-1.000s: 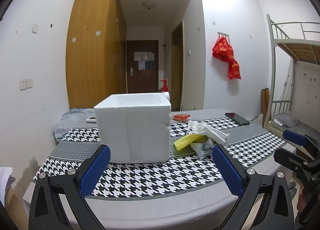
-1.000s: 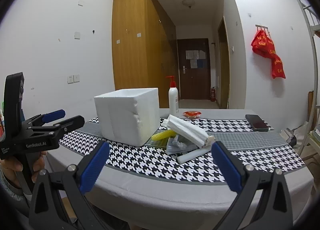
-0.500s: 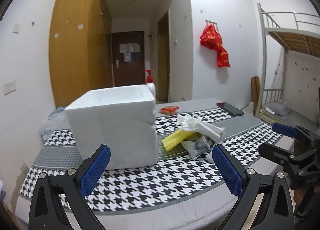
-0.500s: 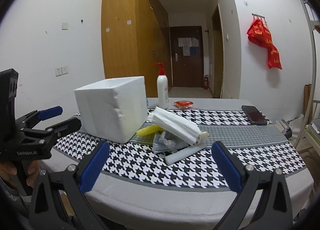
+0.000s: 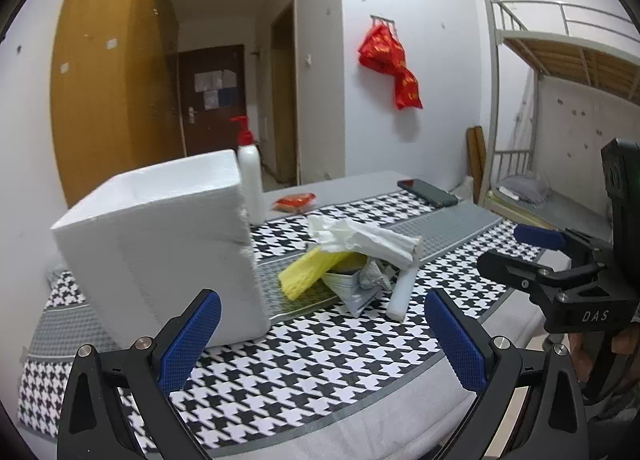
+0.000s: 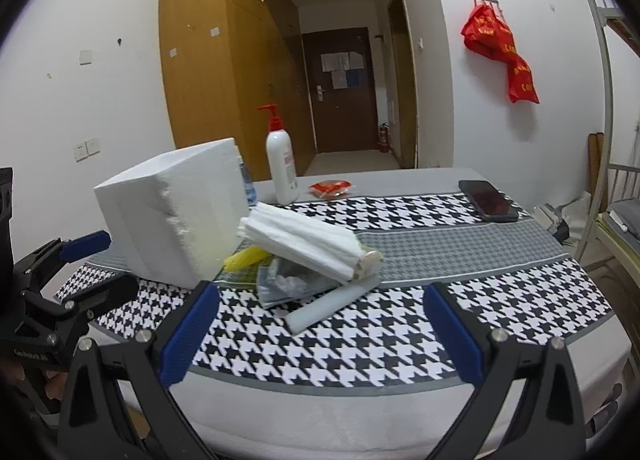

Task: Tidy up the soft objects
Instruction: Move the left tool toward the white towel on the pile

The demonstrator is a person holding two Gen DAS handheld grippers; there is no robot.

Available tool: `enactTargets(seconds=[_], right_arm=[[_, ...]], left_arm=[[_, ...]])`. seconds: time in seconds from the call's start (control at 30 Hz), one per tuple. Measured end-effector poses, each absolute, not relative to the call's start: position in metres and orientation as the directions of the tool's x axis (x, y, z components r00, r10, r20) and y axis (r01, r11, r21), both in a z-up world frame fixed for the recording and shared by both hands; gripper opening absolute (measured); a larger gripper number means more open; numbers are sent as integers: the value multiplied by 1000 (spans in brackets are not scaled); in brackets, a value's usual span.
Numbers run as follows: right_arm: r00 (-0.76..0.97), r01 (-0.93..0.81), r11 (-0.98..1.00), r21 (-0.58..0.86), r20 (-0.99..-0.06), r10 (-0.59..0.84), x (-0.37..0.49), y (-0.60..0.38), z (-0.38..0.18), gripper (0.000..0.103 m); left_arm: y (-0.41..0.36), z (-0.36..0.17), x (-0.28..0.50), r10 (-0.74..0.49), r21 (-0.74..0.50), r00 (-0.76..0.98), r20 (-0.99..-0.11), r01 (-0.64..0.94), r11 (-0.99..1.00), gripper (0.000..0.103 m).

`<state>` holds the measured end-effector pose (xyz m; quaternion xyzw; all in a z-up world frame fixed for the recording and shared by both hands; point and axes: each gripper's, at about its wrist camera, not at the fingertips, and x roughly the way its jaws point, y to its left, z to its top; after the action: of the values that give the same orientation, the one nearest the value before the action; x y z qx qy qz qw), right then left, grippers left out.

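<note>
Left claw (image 5: 322,334) and right claw (image 6: 320,330) both hang spread wide and empty at the table's (image 6: 400,360) near edge, likely lined up for a first pick. The soft pile (image 6: 308,260), white roll over yellow sponge (image 5: 308,270), lies mid-table just beside the foam box (image 5: 160,256), probably its bin.

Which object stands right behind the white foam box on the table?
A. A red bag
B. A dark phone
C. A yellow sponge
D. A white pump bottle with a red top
D: the white pump bottle with its red top stands upright just past the far corner of the foam box, while the phone lies flat far off on the table's right side.
</note>
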<state>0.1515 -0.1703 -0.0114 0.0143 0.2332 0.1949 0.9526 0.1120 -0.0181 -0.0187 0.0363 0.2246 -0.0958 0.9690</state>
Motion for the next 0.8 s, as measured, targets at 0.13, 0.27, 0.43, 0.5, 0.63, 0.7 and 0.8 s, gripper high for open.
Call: enactTargets(seconds=[0.13, 0.27, 0.43, 0.5, 0.63, 0.7, 0.8], right_arm=[[820, -355, 928, 115, -438, 368, 158, -175, -12, 103], [821, -343, 932, 120, -445, 359, 163, -182, -16, 103], [816, -327, 935, 137, -459, 353, 172, -191, -24, 103], [812, -322, 936, 142, -466, 350, 175, -195, -27, 103], [806, -325, 934, 147, -474, 355, 180, -199, -33, 103], [804, -327, 934, 146, -475, 356, 181, -200, -35, 103], [802, -325, 934, 149, -480, 355, 184, -202, -38, 103]], left_arm=[[-25, -22, 122, -201, 24, 865, -460, 238, 971, 102], [-39, -24, 131, -226, 42, 851, -473, 278, 960, 102], [-55, -23, 146, -245, 69, 839, -486, 316, 946, 101], [-59, -22, 154, -257, 68, 831, -494, 332, 941, 98], [-67, -22, 172, -251, 87, 827, -504, 337, 937, 94], [-70, -22, 183, -248, 90, 820, -515, 340, 936, 91], [-74, -20, 194, -243, 106, 819, -520, 344, 933, 89]])
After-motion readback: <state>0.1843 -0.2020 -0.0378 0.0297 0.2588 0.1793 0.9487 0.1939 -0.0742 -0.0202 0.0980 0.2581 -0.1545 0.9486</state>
